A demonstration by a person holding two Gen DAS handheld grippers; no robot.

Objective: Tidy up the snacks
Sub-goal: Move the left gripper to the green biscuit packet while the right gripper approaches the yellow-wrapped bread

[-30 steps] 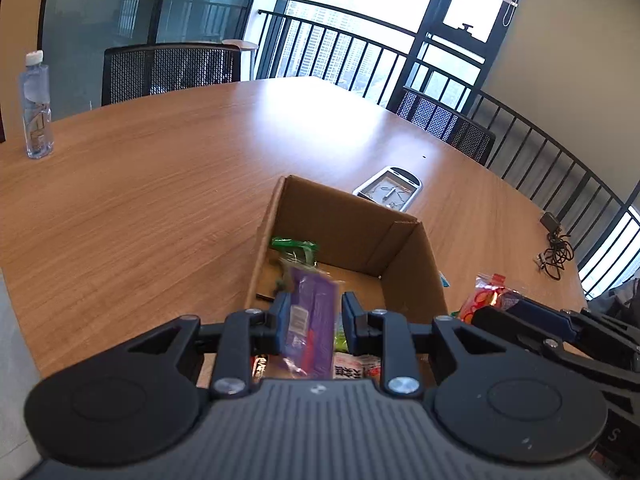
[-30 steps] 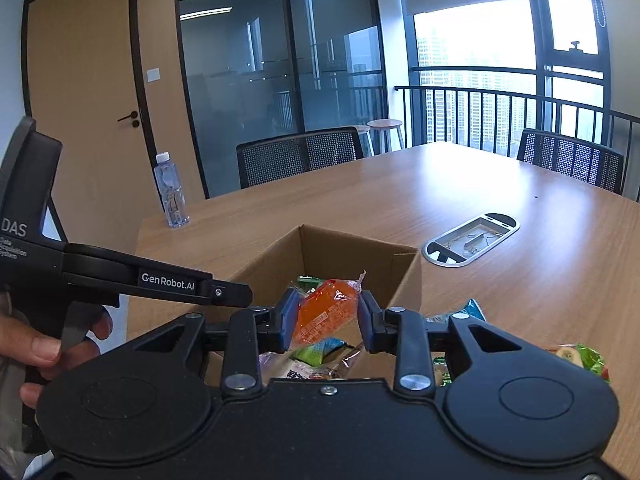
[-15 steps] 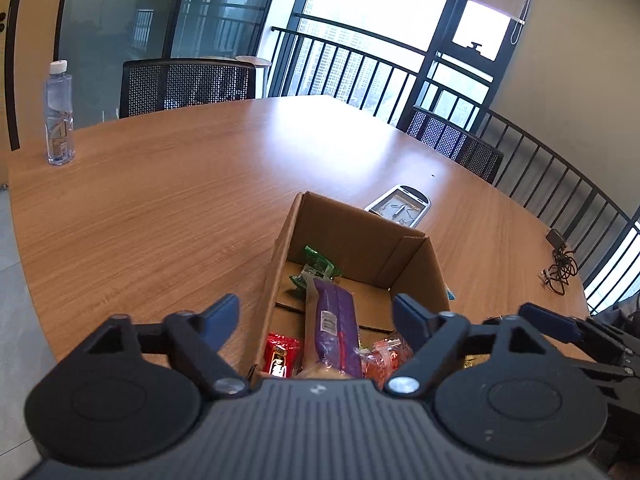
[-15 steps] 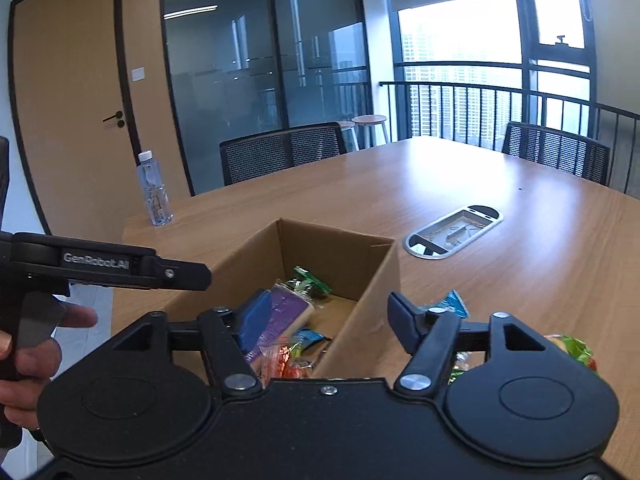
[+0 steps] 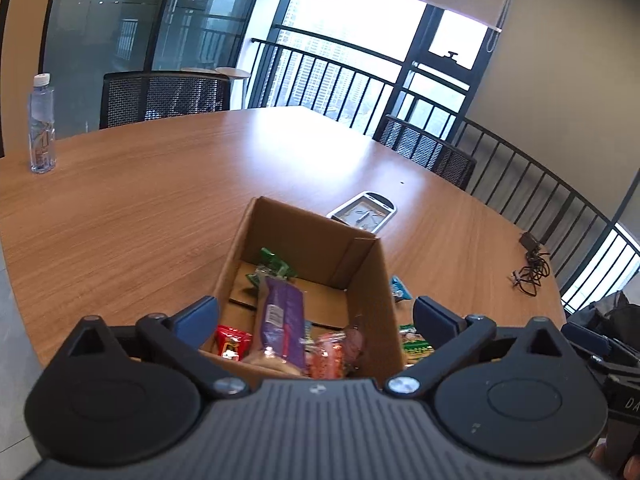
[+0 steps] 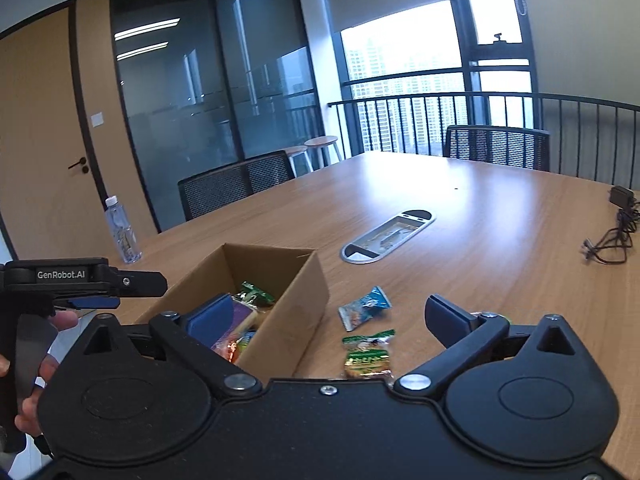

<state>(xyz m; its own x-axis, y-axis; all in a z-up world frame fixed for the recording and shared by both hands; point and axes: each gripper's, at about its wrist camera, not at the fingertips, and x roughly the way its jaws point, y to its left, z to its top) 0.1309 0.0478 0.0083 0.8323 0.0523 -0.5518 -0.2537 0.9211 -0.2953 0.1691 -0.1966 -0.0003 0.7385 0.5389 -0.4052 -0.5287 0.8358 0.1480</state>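
Note:
An open cardboard box [image 5: 308, 224] stands on the wooden table and holds several snack packets. Among them are a long purple packet [image 5: 280, 312], a red one [image 5: 232, 342], an orange one [image 5: 332, 354] and a green one [image 5: 272, 264]. My left gripper [image 5: 316, 318] hovers over the box's near end, its jaws opening wide with nothing pressed between them. My right gripper [image 6: 328, 316] is also opening and empty, over the box's right wall [image 6: 280, 336]. On the table to the right of the box lie a blue packet [image 6: 364, 308] and a green-yellow packet [image 6: 368, 356].
A water bottle [image 6: 122, 232] stands near the table's far left edge. A metal cable hatch [image 6: 388, 236] is set into the table behind the box. A black charger with its cable [image 6: 612, 236] lies at the right. Mesh chairs ring the table. A hand [image 6: 60, 320] holds the left gripper's handle.
The left gripper let go of the purple packet and the right one let go of the orange packet; both now lie in the box. Both jaws spread wide. The right gripper swung right.

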